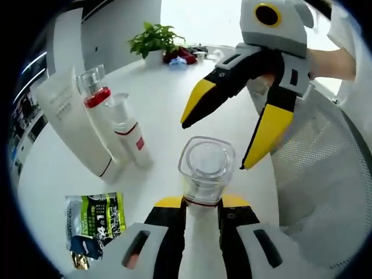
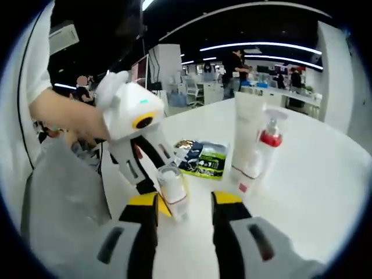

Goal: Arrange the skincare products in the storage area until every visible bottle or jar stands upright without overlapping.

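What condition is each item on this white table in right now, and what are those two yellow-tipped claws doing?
Clear-capped bottle: upright, between the left gripper's jaws.
White tube: standing on its cap.
Red-collared pump bottle: upright, cap on.
Small pump bottle: upright beside it.
Green sachet: lying flat.
Potted plant: upright, far edge.
Left gripper: closed on the bottle.
Right gripper: open, hovering above.

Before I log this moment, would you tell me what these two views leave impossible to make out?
- Clear-capped bottle: left gripper view, its base is hidden between the left gripper jaws.
- White tube: print too small to read.
- Green sachet: lettering blurred.
- Right gripper: a sleeve and the edge hide the hand holding it.
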Tool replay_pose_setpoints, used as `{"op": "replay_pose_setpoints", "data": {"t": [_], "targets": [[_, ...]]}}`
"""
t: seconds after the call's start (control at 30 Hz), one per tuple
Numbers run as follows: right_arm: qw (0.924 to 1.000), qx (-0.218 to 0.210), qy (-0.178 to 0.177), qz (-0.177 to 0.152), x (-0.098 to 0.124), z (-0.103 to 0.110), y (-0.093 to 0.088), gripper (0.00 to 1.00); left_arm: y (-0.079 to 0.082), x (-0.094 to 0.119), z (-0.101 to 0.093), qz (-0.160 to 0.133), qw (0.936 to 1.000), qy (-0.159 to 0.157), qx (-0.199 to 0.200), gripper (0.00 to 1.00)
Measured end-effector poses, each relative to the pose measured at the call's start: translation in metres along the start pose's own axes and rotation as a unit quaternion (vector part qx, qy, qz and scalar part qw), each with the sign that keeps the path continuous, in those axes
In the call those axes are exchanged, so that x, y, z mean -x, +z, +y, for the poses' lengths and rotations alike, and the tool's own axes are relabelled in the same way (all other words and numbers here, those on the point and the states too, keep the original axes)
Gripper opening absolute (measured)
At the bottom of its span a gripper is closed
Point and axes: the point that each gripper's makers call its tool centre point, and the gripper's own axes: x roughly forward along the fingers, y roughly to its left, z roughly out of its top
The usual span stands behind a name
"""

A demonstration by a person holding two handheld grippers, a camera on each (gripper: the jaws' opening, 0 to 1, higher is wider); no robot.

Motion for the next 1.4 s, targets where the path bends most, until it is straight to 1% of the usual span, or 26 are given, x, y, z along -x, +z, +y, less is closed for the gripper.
{"op": "replay_pose_setpoints", "data": {"t": [0.17, 0.37, 0.57, 0.8, 1.07, 1.4], "targets": [[0.9998, -0.013, -0.015, 0.007, 0.009, -0.005, -0.011, 0.41, 0.004, -0.002, 0.011, -0.001, 1.0000, 0.001, -0.004, 0.17], [0.9993, -0.026, -0.024, 0.013, 0.016, -0.005, -0.022, 0.43, 0.010, -0.006, 0.030, -0.004, 1.0000, 0.006, -0.003, 0.17], [0.9987, -0.037, -0.032, 0.017, 0.021, -0.005, -0.028, 0.44, 0.019, -0.011, 0.054, -0.010, 0.9999, 0.008, -0.001, 0.17], [0.9982, -0.041, -0.037, 0.020, 0.023, -0.007, -0.032, 0.44, 0.028, -0.016, 0.081, -0.011, 0.9999, 0.012, 0.001, 0.17], [0.9979, -0.047, -0.040, 0.022, 0.023, -0.009, -0.036, 0.45, 0.033, -0.020, 0.091, -0.023, 0.9996, 0.013, 0.007, 0.17], [0.9979, -0.047, -0.039, 0.022, 0.022, -0.009, -0.035, 0.45, 0.036, -0.023, 0.095, -0.031, 0.9993, 0.014, 0.014, 0.17]]}}
